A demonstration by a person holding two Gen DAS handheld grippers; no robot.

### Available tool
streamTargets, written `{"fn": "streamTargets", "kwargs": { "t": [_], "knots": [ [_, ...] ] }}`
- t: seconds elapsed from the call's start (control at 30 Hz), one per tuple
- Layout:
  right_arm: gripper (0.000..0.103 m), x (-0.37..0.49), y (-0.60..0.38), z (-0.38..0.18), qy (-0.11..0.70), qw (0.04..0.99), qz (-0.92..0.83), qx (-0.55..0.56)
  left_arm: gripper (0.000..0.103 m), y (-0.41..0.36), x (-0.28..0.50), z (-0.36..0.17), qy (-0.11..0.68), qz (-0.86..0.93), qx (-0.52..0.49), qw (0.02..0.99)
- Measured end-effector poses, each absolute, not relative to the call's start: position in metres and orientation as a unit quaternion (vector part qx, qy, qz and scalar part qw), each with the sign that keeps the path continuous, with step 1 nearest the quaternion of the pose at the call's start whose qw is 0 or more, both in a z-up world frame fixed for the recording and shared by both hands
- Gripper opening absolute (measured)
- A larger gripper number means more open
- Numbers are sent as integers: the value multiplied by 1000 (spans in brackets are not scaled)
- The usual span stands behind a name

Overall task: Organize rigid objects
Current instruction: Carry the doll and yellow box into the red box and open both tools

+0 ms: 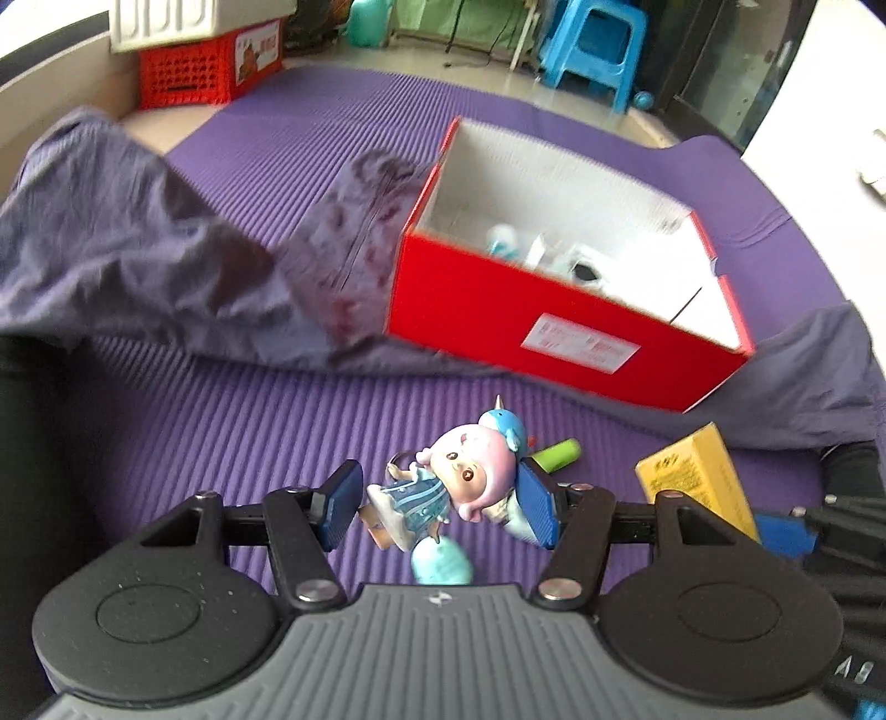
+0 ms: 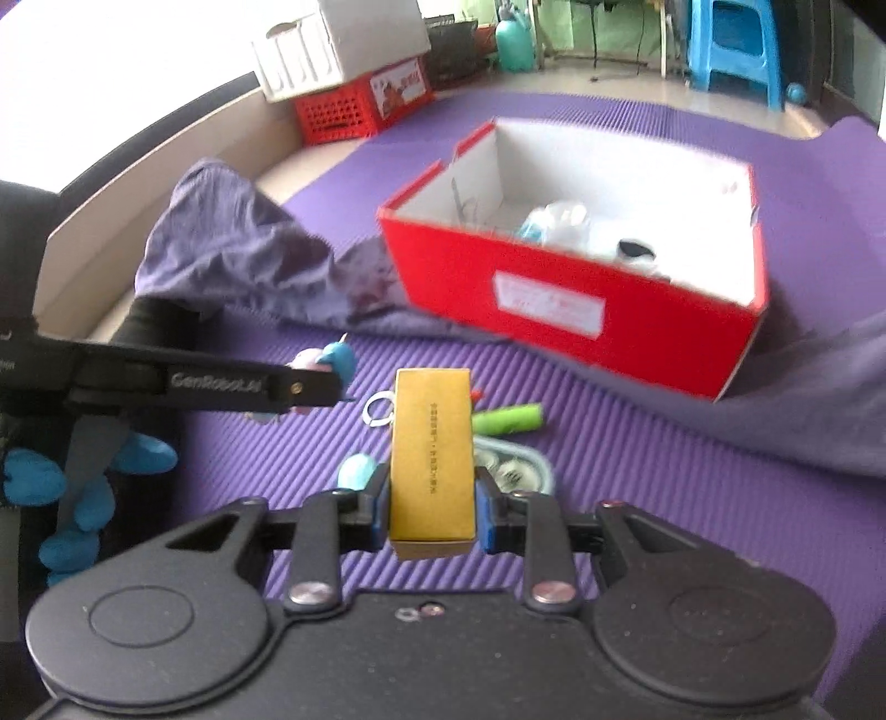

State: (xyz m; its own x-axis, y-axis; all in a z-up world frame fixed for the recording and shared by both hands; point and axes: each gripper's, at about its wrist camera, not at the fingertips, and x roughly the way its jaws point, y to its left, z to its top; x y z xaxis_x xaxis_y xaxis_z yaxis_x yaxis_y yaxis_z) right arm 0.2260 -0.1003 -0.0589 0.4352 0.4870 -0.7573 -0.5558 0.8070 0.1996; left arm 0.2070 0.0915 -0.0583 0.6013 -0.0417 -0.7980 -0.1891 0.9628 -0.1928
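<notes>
My left gripper [image 1: 437, 507] is shut on a small doll [image 1: 465, 471] with a pink head and a blue dress, held sideways above the purple mat [image 1: 221, 432]. In the right wrist view my right gripper [image 2: 432, 507] is shut on a yellow box [image 2: 432, 443], its blue pads pressing both long sides. That yellow box [image 1: 698, 476] also shows at the right of the left wrist view. Beyond both grippers stands an open red box [image 1: 565, 332] [image 2: 554, 288], white inside, with white and blue items on its floor.
A green tube [image 2: 509, 418], a key ring [image 2: 379, 412], a pale blue egg shape [image 2: 354, 471] and a clear lidded container [image 2: 515, 465] lie on the mat. Crumpled purple cloth [image 1: 111, 232] lies left of the red box. A red crate [image 2: 343, 111] and blue stool [image 2: 736, 44] stand far back.
</notes>
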Motion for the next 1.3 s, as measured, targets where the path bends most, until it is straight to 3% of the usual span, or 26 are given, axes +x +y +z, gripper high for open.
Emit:
{"fn": "streamTargets", "kwargs": {
  "t": [0.33, 0.57, 0.87, 1.3],
  "knots": [
    [28, 262, -130, 13, 356, 891, 280, -38, 60, 76, 235, 6, 393, 21, -101, 914],
    [28, 297, -135, 24, 334, 907, 254, -46, 60, 75, 278, 27, 374, 23, -81, 923],
    [28, 357, -127, 4, 340, 911, 224, -60, 60, 72, 350, 21, 372, 33, -44, 927],
    [28, 426, -100, -68, 401, 890, 207, -65, 60, 67, 447, -46, 419, 37, -23, 907]
  ]
}}
